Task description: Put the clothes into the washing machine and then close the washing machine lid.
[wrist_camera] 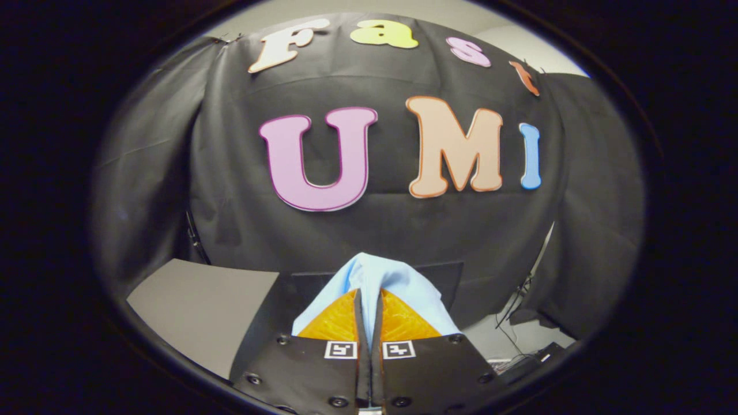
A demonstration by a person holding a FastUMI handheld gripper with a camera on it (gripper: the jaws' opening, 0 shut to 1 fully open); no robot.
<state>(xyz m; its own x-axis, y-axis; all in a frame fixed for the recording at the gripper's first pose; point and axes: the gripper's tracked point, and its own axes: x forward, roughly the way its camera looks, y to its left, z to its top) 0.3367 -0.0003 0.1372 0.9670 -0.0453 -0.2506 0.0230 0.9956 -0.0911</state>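
Note:
My gripper [369,305] is shut on a light blue piece of clothing [380,274]. The cloth bunches over both fingertips and hangs down on either side of them, held up in the air. A thin strip of it shows squeezed in the narrow gap between the two fingers. Right behind the cloth sits a dark flat panel [444,276], too hidden by the cloth and fingers to tell what it is.
A grey tabletop [202,305] lies to the left, below the fingers. The black cloth wall [375,230] stands close ahead. Loose cables [519,323] and a dark device lie on the floor beyond the right finger.

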